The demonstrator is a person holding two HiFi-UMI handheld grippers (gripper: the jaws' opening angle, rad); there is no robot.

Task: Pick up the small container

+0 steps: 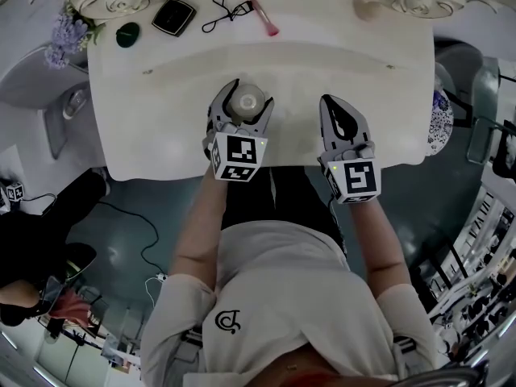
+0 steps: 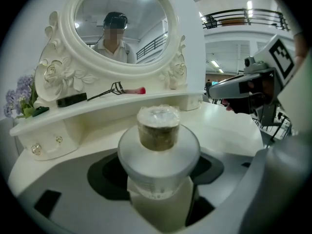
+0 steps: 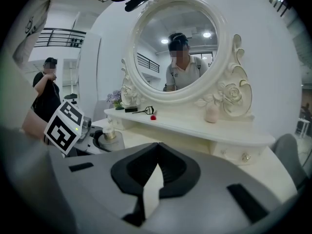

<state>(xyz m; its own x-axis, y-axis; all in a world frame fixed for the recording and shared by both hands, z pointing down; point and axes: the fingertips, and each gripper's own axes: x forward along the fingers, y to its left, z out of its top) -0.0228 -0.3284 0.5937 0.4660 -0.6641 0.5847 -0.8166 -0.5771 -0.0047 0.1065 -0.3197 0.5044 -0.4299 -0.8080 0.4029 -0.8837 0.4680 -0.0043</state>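
Straddling the small container (image 2: 158, 130) with left gripper (image 1: 251, 93) jaws standing wide, pads not pressing it. Standing upright near the front edge of the white table (image 1: 161, 95), at 9 o'clock from the right gripper (image 1: 332, 101). Holding right jaws together at the tips, gripping nothing.

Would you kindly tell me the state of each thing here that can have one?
Left gripper: open, fingers either side of the small container, not pressing.
Small container: upright on the vanity table.
Right gripper: shut, empty.
Black compact: closed, on the shelf.
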